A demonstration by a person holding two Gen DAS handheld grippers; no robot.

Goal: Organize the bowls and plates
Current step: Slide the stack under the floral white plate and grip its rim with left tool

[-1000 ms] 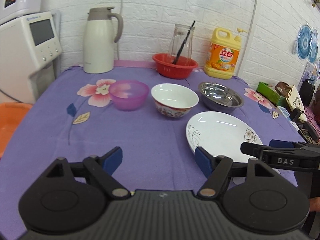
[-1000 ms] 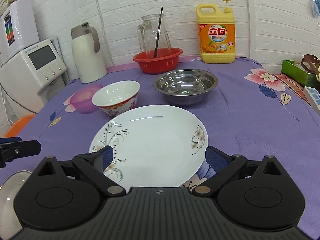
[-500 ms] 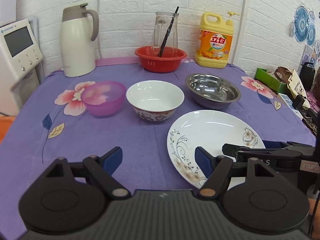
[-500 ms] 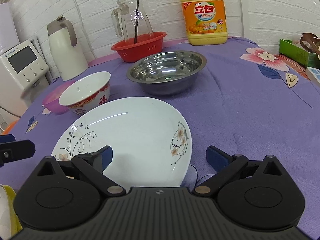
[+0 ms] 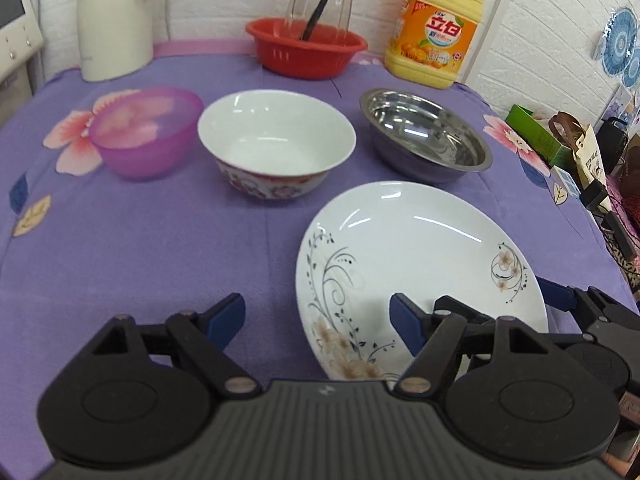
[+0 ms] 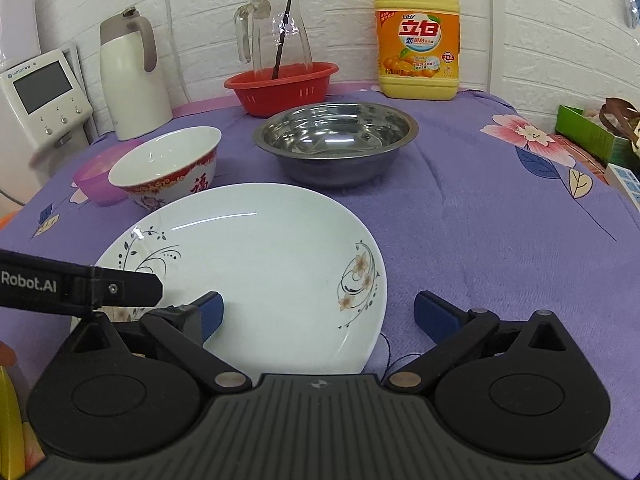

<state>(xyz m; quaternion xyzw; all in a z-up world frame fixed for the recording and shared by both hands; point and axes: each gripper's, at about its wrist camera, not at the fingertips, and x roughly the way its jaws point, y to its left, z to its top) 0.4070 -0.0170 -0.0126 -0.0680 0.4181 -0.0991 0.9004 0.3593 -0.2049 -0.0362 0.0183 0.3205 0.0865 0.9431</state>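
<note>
A white plate with flower prints (image 5: 416, 256) (image 6: 260, 264) lies on the purple cloth at the front. Behind it stand a pink plastic bowl (image 5: 146, 130) (image 6: 96, 178), a white china bowl with a red pattern (image 5: 276, 144) (image 6: 168, 166) and a steel bowl (image 5: 424, 132) (image 6: 336, 142). My left gripper (image 5: 318, 318) is open; its right finger hangs over the plate's near left rim. My right gripper (image 6: 318, 312) is open, with its jaws either side of the plate's near right rim. Both are empty.
At the back stand a white thermos jug (image 5: 114, 20) (image 6: 132, 80), a red basket (image 5: 306, 50) (image 6: 282, 86) holding a glass pitcher (image 6: 276, 36), and a yellow detergent bottle (image 5: 436, 30) (image 6: 418, 36). A white appliance (image 6: 44, 100) stands left; boxes (image 6: 592, 132) lie right.
Both grippers have moved forward and lower toward the plate, the left one also rightward. Both stay open. The dishes have not moved.
</note>
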